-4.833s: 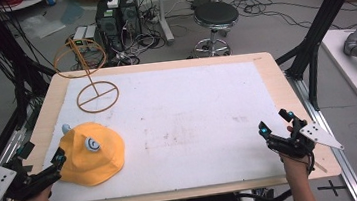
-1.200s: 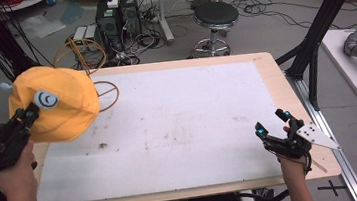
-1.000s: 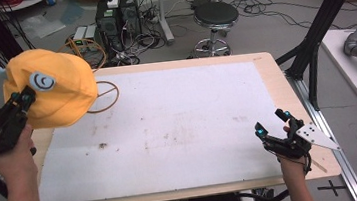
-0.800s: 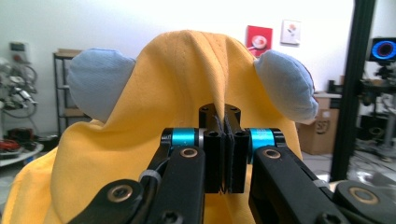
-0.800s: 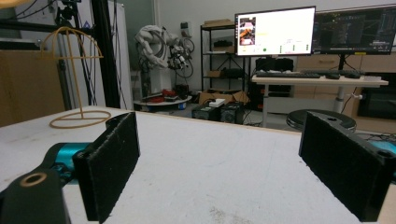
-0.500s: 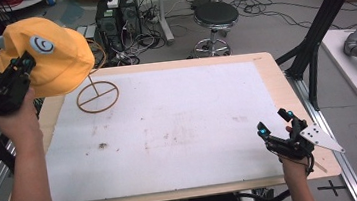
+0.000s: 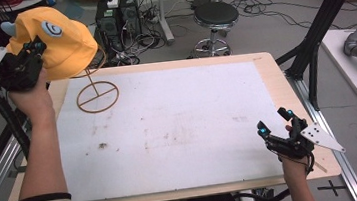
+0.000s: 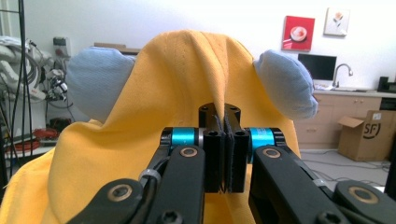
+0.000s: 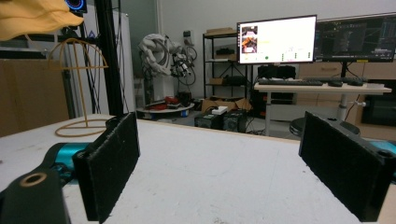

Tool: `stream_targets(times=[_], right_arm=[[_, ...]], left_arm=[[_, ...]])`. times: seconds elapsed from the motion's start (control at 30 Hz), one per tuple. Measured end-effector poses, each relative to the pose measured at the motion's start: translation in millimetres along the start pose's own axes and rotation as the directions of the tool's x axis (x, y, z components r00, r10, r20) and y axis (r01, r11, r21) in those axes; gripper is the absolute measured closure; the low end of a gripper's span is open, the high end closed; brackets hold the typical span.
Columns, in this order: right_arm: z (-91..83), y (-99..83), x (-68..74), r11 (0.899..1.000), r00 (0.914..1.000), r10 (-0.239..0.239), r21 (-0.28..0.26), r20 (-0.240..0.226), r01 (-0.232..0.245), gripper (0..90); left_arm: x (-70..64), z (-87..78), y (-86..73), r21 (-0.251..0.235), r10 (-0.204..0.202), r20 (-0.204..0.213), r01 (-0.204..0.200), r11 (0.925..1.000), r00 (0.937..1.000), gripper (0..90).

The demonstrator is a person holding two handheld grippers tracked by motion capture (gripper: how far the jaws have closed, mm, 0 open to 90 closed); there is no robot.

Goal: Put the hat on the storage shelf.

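Note:
A yellow hat (image 7: pixel 62 42) with two pale blue ears and a round eye patch hangs high over the table's far left corner. My left gripper (image 7: pixel 32 50) is shut on a fold of its fabric (image 8: pixel 187 88); the jaws are pressed together (image 8: pixel 223 154). Just below and beside the hat stands a thin wooden hat stand (image 7: pixel 97 94) with a ring base; its domed top (image 9: pixel 77 51) sits under the hat's brim (image 9: pixel 37 18). My right gripper (image 7: pixel 274 125) rests open near the table's front right corner, nothing between its pads (image 9: pixel 112 163).
The table (image 7: pixel 179 125) carries a white mat with a few dark smudges. Behind it are computer towers, cables and a stool (image 7: pixel 215 16). A black frame leg (image 7: pixel 311 41) stands at the right edge. A desk with monitors (image 9: pixel 275 39) lies far off.
My left gripper picked the hat up from the table's front left and carried it up and away, to above the stand. The right gripper has stayed in place.

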State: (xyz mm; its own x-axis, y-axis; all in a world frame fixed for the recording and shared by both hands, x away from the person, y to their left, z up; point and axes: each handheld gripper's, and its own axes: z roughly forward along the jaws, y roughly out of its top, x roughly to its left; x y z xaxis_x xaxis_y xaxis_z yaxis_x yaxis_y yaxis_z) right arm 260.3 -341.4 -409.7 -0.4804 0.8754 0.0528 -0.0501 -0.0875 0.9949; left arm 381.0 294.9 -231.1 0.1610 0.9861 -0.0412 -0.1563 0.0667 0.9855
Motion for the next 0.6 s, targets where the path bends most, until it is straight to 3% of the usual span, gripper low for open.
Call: stream_targets(times=[0.07, 0.27, 0.4, 0.6], right_arm=[[0.4, 0.4, 0.6, 1.000, 1.0000, -0.002, -0.002, 0.000, 0.002, 12.1], [0.7, 3.1, 4.1, 1.000, 0.9999, -0.014, -0.009, 0.000, 0.014, 12.1], [0.6, 4.9, 5.5, 1.000, 0.9998, -0.020, -0.012, 0.003, 0.020, 12.2], [0.6, 5.9, 5.9, 0.999, 0.9995, -0.031, -0.016, 0.007, 0.031, 12.1]], left_arm=[[-1.6, 6.8, -1.1, 0.009, 0.021, -0.009, -0.021, 0.9997, 0.9997, 87.9], [-0.2, 28.1, -5.7, 0.057, 0.014, -0.016, -0.013, 0.9983, 0.9998, 87.9], [-1.2, 40.5, -12.7, 0.087, 0.031, -0.021, -0.030, 0.9958, 0.9993, 87.9], [-1.3, 50.6, -27.0, 0.110, 0.023, -0.026, -0.020, 0.9937, 0.9994, 87.8]])
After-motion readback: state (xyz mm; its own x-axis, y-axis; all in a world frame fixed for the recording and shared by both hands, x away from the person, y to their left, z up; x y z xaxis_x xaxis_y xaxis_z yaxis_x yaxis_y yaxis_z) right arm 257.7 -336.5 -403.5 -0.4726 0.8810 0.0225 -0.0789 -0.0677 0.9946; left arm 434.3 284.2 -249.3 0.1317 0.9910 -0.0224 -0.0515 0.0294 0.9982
